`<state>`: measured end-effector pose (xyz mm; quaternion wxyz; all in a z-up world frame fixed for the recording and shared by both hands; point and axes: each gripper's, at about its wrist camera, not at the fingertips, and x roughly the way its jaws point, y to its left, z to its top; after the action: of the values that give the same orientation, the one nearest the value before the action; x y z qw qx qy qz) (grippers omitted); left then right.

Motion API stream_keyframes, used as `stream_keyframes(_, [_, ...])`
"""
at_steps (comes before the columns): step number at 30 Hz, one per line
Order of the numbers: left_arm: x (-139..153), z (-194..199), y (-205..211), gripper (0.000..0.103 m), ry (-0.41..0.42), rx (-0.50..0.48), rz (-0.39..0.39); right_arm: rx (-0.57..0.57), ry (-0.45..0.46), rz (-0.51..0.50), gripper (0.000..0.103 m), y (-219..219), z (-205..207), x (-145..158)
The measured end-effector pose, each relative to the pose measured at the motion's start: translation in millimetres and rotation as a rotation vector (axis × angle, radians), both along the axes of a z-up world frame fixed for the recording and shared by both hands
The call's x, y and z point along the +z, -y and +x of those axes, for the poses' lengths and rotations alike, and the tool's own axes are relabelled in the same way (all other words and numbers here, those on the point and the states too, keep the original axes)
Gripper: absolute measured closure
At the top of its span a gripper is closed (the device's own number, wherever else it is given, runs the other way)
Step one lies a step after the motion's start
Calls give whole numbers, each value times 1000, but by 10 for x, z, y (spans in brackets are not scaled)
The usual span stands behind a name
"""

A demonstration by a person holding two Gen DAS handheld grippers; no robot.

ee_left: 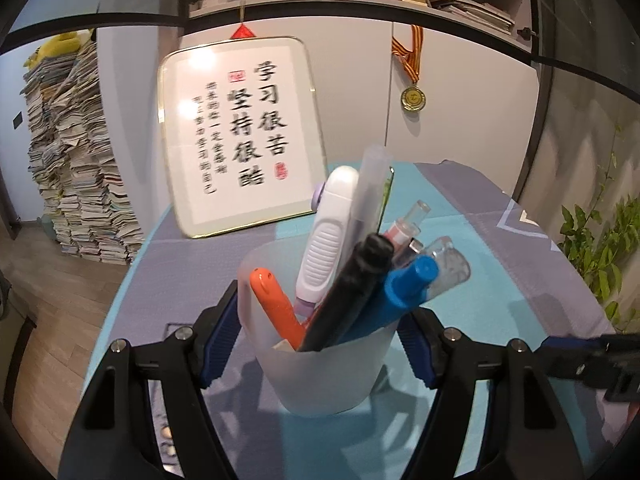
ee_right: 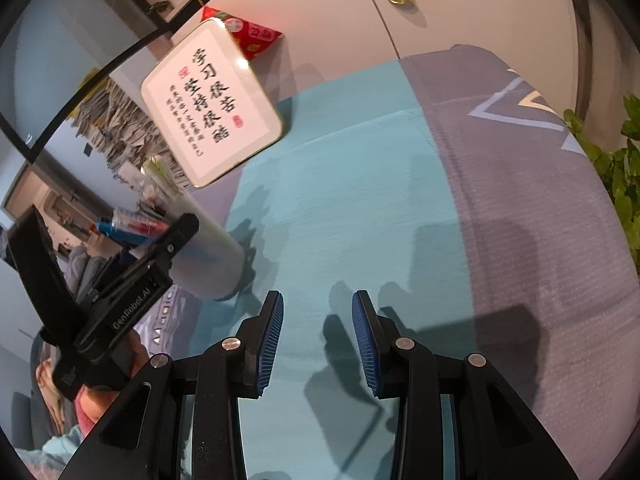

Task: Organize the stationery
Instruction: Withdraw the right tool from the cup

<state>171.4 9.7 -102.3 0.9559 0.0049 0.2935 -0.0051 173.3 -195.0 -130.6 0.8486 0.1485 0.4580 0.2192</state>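
Each claw is a black plastic two-finger tool; the left claw (ee_left: 316, 340) has broad angular arms with slot-shaped cut-outs, round silver screws at the pivots, and fingers (ee_left: 219, 340) faced with ribbed blue pads; the right claw (ee_right: 318, 344) is built the same, with silver screws along its black linkage and finely ridged blue pads on both fingers (ee_right: 271, 344); seen from the right wrist camera, the left claw's side carries white lettering reading "GenRobot.AI"; the person (ee_right: 86, 408) beneath it wears something pink and a light blue garment.
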Motion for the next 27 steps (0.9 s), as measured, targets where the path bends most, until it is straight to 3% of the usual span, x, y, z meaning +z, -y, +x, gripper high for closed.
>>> stream_keyframes(10, [38,260,575,33,10,-66,25,-68,24,-70,66,245,226,-125])
stream_keyframes(18, [-8,209,685,31,24,-65,104,-76,22,-75,66,312,204,-155])
stream_keyframes(21, [24,174,661,28,21,-54,109,-74,30,-74,66,311,135,-104])
stream_keyframes(23, [59,129,650,18,26,-56,107,-80,37,-80,66,323,65,-58])
stream_keyframes(27, [127,-20,650,14,11,-63,107,-103,54,-82,66,372,-83,57])
